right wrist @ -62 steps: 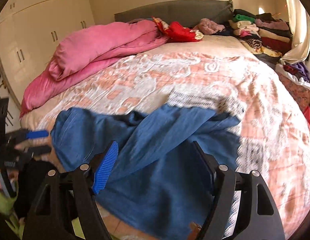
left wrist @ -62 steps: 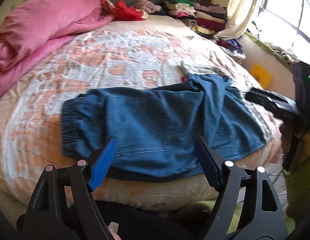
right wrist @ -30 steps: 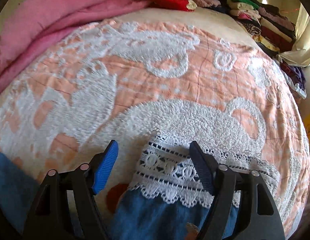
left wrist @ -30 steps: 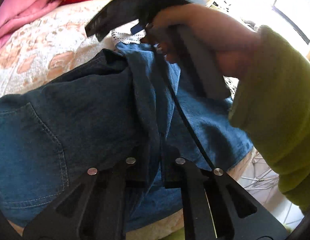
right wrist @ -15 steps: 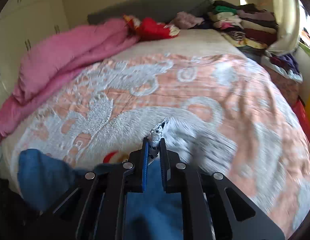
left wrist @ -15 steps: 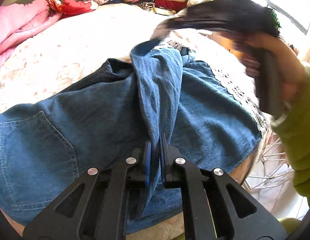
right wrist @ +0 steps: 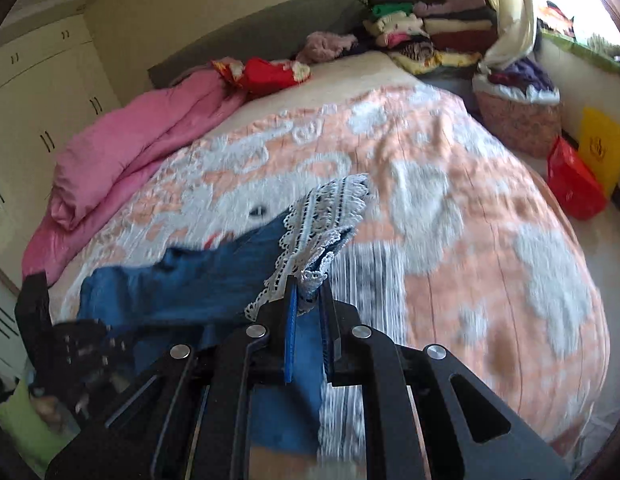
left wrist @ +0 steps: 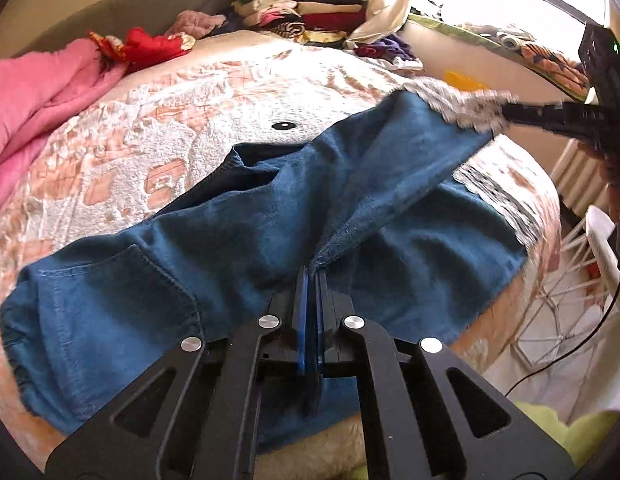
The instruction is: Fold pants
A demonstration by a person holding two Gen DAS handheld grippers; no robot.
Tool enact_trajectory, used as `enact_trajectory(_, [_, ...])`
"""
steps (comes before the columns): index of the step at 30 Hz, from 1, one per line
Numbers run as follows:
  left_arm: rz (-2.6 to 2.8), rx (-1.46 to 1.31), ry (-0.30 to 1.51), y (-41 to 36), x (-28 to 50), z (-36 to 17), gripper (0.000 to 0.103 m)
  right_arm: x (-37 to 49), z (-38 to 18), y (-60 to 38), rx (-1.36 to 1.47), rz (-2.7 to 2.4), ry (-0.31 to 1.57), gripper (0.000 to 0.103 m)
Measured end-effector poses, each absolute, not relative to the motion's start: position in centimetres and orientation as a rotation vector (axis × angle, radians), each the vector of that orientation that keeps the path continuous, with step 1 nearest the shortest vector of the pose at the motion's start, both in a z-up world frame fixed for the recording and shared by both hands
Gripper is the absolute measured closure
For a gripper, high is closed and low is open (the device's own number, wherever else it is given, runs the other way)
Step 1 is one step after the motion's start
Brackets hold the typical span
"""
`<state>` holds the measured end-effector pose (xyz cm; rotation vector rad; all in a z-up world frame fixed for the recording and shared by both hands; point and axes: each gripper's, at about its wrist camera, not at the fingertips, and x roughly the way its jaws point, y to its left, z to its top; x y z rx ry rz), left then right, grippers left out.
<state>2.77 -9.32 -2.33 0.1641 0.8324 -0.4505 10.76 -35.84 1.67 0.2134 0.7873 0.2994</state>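
**Left-wrist and right-wrist views: both grippers clamped on the jeans**

Left-wrist view has the left gripper with its two blue-padded fingers pressed together on a raised fold of the blue pants. From the fingertips the denim runs ahead and off to the right as a taut ridge, ending at a white lace hem. That hem is held by the right gripper, which shows as a dark bar at the far right, level with the upper part of the frame. To the left of the fingers lies the flat seat of the garment with a stitched back pocket; to the right, the lower leg rests on the bedspread.

From the right wrist, the right gripper's fingers are pinched shut on the lace, which stands up just ahead of the tips. The denim trails away to the left of the fingers and down beneath them. The peach-and-white bedspread spreads out ahead and to the right.

Far ahead of both pairs of fingers sit a pink duvet, a red cloth and stacked folded clothes.
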Motion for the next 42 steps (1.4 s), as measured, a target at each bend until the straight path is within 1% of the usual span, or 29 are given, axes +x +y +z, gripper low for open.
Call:
enact_trajectory(10, [-0.516, 0.250, 0.863, -10.2, 0.9, -2.3, 0.103, 6.1, -2.9, -37.6, 0.286, 0.286, 0.906, 0.093])
enact_trajectory(17, [-0.549, 0.298, 0.894, -11.5, -0.2, -3.1, 0.103, 4.8, -3.5, -38.8, 0.279, 0.275, 0.925, 0.093])
enact_trajectory(25, [-0.556, 0.346, 0.956, -12.6, -0.3, -4.7, 0.103, 4.3, -5.8, -40.0, 0.306, 0.255, 0.991, 0.093])
enact_trajectory(29, [-0.557, 0.354, 0.969, -12.6, -0.2, -5.1, 0.102, 4.0, -5.3, -40.4, 0.284, 0.238, 0.998, 0.087])
enact_trajectory(30, [-0.555, 0.352, 0.969, -12.6, -0.2, -5.0, 0.102, 3.8, -4.8, -40.5, 0.263, 0.224, 0.986, 0.087])
enact_trajectory(31, [-0.558, 0.346, 0.970, -12.5, -0.3, -4.9, 0.100, 3.6, -4.3, -40.6, 0.240, 0.210, 0.969, 0.086])
enact_trajectory(33, [-0.567, 0.320, 0.969, -12.0, -0.5, -4.4, 0.098, 3.2, -3.0, -40.5, 0.190, 0.204, 0.923, 0.082])
enact_trajectory(34, [-0.569, 0.304, 0.967, -11.8, -0.5, -4.1, 0.095, 2.9, -2.3, -40.1, 0.158, 0.220, 0.895, 0.080])
enact_trajectory(35, [-0.569, 0.282, 0.965, -11.3, -0.6, -3.8, 0.092, 2.8, -1.9, -39.7, 0.135, 0.235, 0.882, 0.076])
enact_trajectory(37, [-0.551, 0.243, 0.949, -10.1, -0.6, -2.9, 0.076, 2.9, -1.2, -37.9, 0.081, 0.303, 0.859, 0.074])
enact_trajectory(39, [-0.499, 0.210, 0.931, -8.5, -0.3, -2.0, 0.074, 3.5, -1.3, -36.3, 0.054, 0.361, 0.857, 0.073])
enact_trajectory(41, [-0.420, 0.165, 0.921, -6.2, 0.2, -1.2, 0.069, 4.4, -1.8, -34.6, 0.031, 0.398, 0.868, 0.073])
enact_trajectory(42, [-0.370, 0.137, 0.925, -4.9, 0.6, -1.1, 0.062, 5.2, -2.2, -33.7, 0.019, 0.418, 0.877, 0.073])
